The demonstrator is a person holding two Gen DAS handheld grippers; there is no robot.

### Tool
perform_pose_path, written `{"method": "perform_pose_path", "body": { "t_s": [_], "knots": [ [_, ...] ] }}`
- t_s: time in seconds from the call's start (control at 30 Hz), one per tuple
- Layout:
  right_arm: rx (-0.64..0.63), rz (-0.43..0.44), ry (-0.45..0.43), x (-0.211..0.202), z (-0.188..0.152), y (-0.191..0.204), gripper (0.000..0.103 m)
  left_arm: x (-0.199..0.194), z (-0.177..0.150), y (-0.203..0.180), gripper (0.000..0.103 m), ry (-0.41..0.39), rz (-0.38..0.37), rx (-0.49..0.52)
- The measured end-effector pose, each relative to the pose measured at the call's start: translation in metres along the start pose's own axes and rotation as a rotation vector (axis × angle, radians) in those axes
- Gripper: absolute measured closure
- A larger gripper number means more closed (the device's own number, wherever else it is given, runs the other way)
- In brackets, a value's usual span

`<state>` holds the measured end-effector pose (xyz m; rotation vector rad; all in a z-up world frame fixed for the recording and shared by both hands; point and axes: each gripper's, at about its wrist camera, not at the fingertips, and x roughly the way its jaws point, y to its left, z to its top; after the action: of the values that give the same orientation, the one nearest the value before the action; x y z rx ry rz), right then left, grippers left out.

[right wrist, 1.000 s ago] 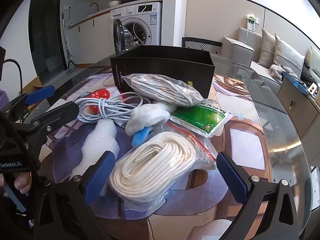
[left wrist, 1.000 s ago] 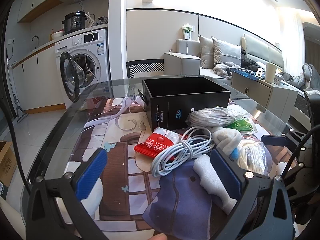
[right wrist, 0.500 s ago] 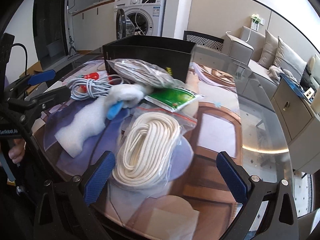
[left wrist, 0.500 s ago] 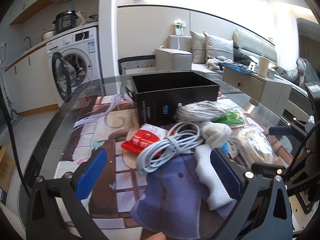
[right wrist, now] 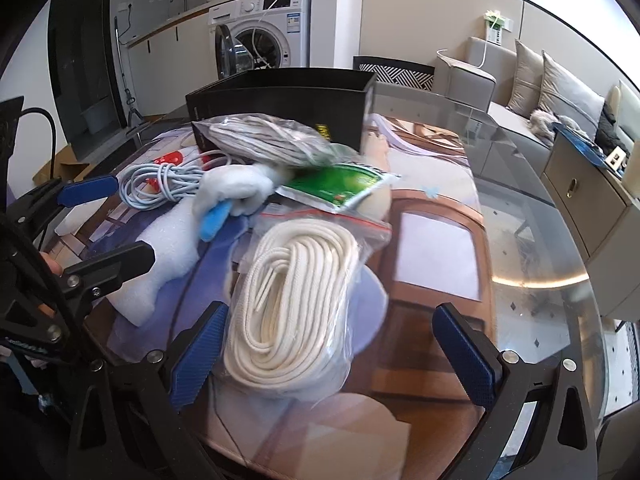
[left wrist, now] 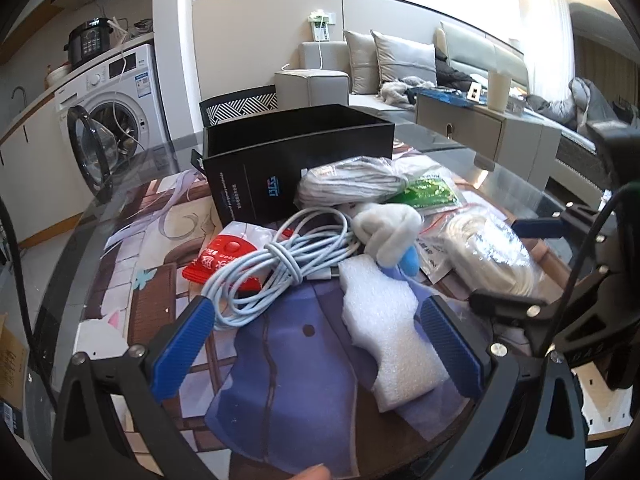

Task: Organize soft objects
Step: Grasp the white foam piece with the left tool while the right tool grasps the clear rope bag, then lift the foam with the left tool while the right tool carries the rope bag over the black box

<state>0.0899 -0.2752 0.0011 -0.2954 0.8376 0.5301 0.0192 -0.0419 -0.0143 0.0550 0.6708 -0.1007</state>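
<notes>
Both grippers have drifted over the last second without picking anything up.

Left wrist view: the left gripper hangs with its jaws wide apart and empty. Compared with a second ago it has swung and eased closer, so the white foam piece now lies between its blue pads, lower centre of the frame, and the coiled pale-blue cable sits at centre. That looks like lining up for a first pick. Behind the cable a red packet peeks out; the open black box, the likely destination, stands at upper centre, apparently empty. A white-and-blue plush leans on the cable, which may drag along.

Right wrist view: the right gripper is also spread open and holds nothing; it has slid nearer the bagged white rope, now at lower centre beside its left pad. A bagged grey cord and a green packet lie between the rope and the box. The left tool crowds the frame's left edge, so the two could collide over the pile.
</notes>
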Motion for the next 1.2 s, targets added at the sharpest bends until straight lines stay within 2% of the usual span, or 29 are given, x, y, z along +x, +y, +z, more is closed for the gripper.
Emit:
{"method": "perform_pose_path", "body": {
  "t_s": [0.17, 0.3, 0.37, 0.43, 0.7, 0.93, 1.2],
  "knots": [
    [0.01, 0.006, -0.005, -0.003, -0.005, -0.004, 0.006, 0.002, -0.001, -0.005, 0.0, 0.022, -0.025, 0.011],
    [0.009, 0.024, -0.02, -0.003, -0.004, -0.002, 0.022, 0.0, -0.001, -0.007, 0.0, 0.011, -0.036, 0.011],
    [0.005, 0.027, -0.027, -0.003, -0.004, -0.001, 0.025, -0.002, -0.001, -0.006, 0.005, 0.003, -0.047, 0.01],
    [0.01, 0.031, -0.031, -0.004, -0.003, -0.001, 0.033, 0.0, -0.002, -0.007, 0.02, 0.016, -0.07, 0.013],
    [-0.001, 0.019, -0.036, -0.01, -0.004, -0.001, 0.056, -0.003, -0.003, -0.013, 0.054, 0.027, -0.181, 0.042],
    [-0.028, 0.011, -0.057, -0.019, -0.008, 0.002, 0.061, -0.004, 0.0, -0.016, 0.07, 0.039, -0.208, 0.042],
    [-0.029, 0.006, -0.099, -0.032, -0.007, 0.001, 0.064, -0.007, 0.002, -0.009, 0.072, 0.021, -0.205, 0.012]
  ]
}}
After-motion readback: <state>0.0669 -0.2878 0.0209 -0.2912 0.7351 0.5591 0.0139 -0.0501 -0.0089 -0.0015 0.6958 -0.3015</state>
